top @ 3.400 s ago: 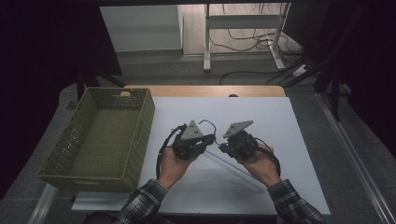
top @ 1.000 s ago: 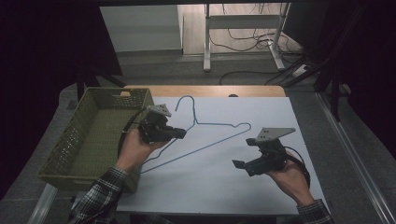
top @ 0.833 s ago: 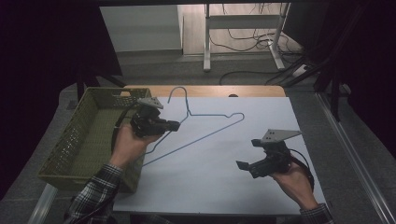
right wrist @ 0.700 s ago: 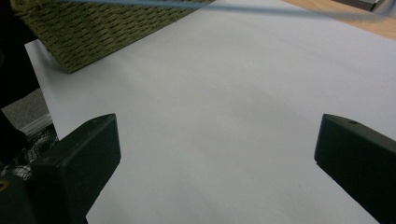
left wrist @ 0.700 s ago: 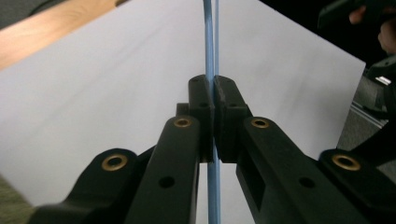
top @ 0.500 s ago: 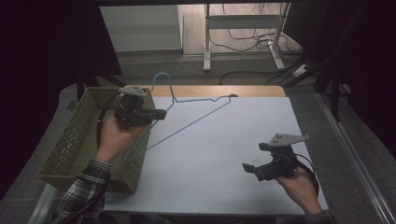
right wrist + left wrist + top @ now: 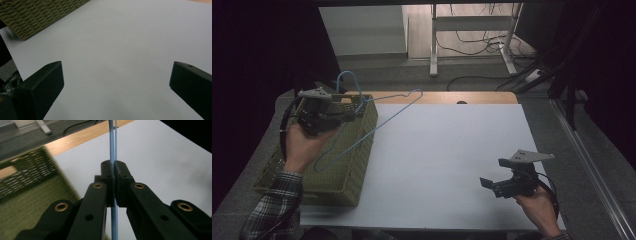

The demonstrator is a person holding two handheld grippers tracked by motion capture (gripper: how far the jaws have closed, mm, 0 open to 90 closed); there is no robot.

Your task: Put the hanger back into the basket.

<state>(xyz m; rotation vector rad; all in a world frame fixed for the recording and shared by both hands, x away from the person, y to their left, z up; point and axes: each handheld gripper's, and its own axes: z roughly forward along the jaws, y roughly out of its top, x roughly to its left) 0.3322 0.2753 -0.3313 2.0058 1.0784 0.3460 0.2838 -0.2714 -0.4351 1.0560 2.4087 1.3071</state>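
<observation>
One bench (image 7: 452, 160) carries a green woven basket (image 7: 347, 170) at its left side. Above the basket hangs a blue wire hanger (image 7: 377, 117), clamped in the left gripper (image 7: 344, 116), not yet lowered inside, I judge. Right gripper (image 7: 492, 186) is spread apart, empty.

There is one blue wire hanger (image 7: 377, 122) and one woven green basket (image 7: 344, 170). Two tongs are in view, a left (image 7: 349, 116) and a right (image 7: 489, 186), over one white desk (image 7: 447, 150).
</observation>
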